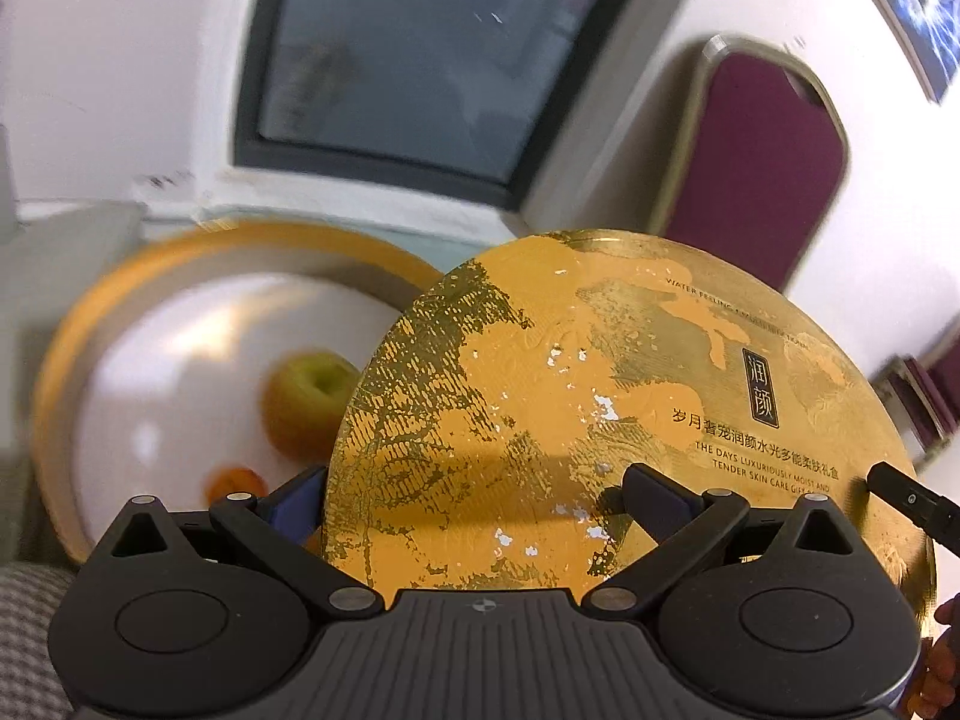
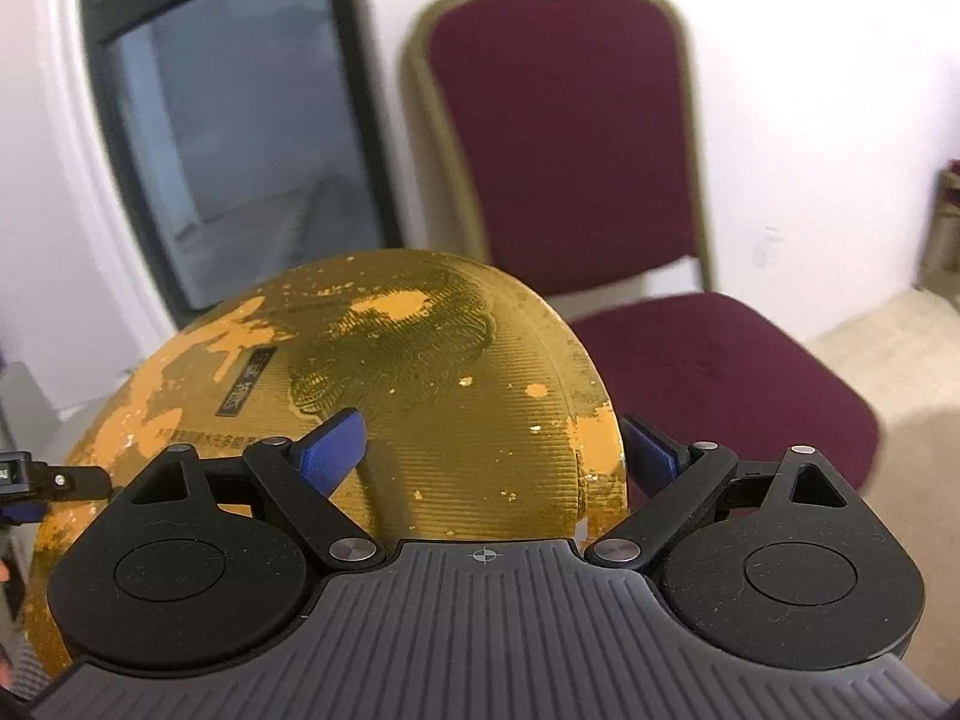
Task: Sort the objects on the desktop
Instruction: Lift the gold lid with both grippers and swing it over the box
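Observation:
A round gold lid (image 1: pixel 600 396) with printed text is held tilted in the air by both grippers. My left gripper (image 1: pixel 477 504) is shut on its near edge, one blue pad behind the lid and one on its printed face. My right gripper (image 2: pixel 492 450) is shut on the lid (image 2: pixel 420 372) at its opposite edge, one pad on the face and one outside the rim. One right-gripper finger (image 1: pixel 900 495) shows at the lid's right edge. Behind and left of the lid lies the open round box (image 1: pixel 66 360), gold-rimmed and white inside, holding a green-yellow apple (image 1: pixel 306 402) and an orange fruit (image 1: pixel 234 483).
A dark red chair (image 2: pixel 600 180) with a gold frame stands against the white wall beyond the lid. A dark-framed window (image 1: pixel 408 54) is in the wall to its left. A checked cloth (image 1: pixel 30 630) lies at the lower left. A hand (image 1: pixel 942 660) shows at the right edge.

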Demonstrator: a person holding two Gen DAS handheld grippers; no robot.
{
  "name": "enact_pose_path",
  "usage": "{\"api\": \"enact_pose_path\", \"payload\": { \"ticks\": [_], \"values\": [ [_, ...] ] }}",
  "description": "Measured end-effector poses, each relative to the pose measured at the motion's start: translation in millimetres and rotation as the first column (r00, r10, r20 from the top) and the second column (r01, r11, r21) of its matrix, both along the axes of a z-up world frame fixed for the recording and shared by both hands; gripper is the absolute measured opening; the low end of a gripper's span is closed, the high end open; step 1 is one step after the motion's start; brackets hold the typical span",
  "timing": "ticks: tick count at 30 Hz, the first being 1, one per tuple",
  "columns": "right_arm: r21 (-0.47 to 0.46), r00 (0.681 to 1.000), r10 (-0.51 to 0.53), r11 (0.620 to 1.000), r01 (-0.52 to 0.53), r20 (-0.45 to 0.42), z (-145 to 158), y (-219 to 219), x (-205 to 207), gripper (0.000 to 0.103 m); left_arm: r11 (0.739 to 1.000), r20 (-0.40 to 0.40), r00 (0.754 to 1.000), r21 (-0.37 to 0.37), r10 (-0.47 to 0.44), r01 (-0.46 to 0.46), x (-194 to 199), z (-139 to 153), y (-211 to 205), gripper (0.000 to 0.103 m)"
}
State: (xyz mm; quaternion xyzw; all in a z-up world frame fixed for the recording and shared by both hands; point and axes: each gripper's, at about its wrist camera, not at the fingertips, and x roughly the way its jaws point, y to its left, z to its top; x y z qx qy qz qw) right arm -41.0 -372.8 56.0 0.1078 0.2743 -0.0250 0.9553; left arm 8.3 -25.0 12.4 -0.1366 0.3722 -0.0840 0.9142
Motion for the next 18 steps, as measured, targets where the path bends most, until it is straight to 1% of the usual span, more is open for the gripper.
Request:
{"api": "enact_pose_path", "payload": {
  "ticks": [4,8,13,16,18],
  "values": [
    [0.036,0.994,0.102,0.994,-0.103,0.042,1.8,28.2,34.2,0.094,0.995,0.055,0.994,0.035,0.093,-0.095,-1.5,11.3,32.7,0.100],
    [0.081,0.979,0.195,0.977,-0.199,0.065,-5.2,56.8,68.2,0.094,0.979,0.091,0.979,0.080,0.182,-0.189,-6.4,15.0,61.2,0.100],
    [0.139,0.959,0.277,0.949,-0.284,0.069,-20.0,92.2,106.7,0.094,0.949,0.096,0.956,0.124,0.278,-0.289,-12.2,10.7,89.1,0.100],
    [0.144,0.949,0.308,0.938,-0.315,0.069,-25.0,110.3,122.4,0.094,0.935,0.095,0.943,0.131,0.319,-0.329,-10.8,6.0,102.3,0.100],
    [0.142,0.944,0.322,0.933,-0.329,0.069,-29.3,119.3,132.4,0.094,0.931,0.092,0.939,0.127,0.333,-0.343,-6.7,3.5,112.9,0.100]
  ]
}}
